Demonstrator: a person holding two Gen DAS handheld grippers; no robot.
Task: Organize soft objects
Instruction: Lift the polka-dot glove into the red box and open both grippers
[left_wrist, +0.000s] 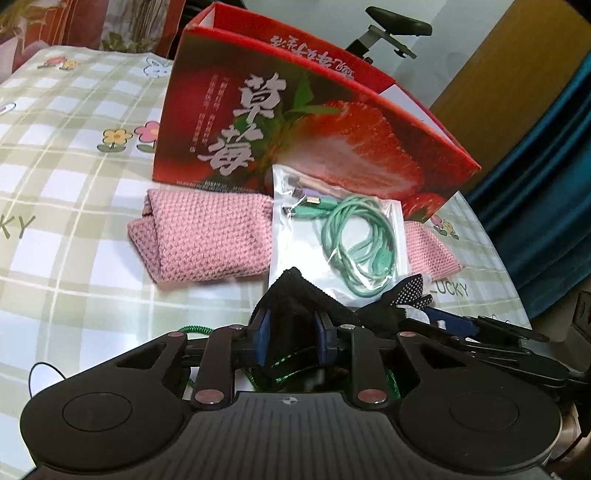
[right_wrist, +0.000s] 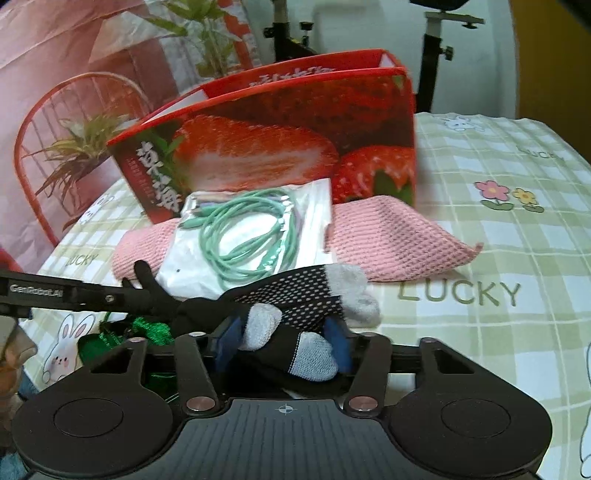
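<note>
Gloves (right_wrist: 295, 306), black knit with dotted palms and grey fingertips, lie bunched on the checked surface (right_wrist: 517, 258). My left tongs (left_wrist: 291, 332) pinch a black cuff; my right tongs (right_wrist: 282, 343) clamp the fingers. Just behind: bagged green cable (left_wrist: 347, 240) over pink waffle cloth (left_wrist: 207, 240), then the strawberry box (left_wrist: 295, 122).

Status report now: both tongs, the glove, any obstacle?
Left tongs and right tongs each closed on black glove. Bagged green cable lies ahead on pink cloth.
</note>
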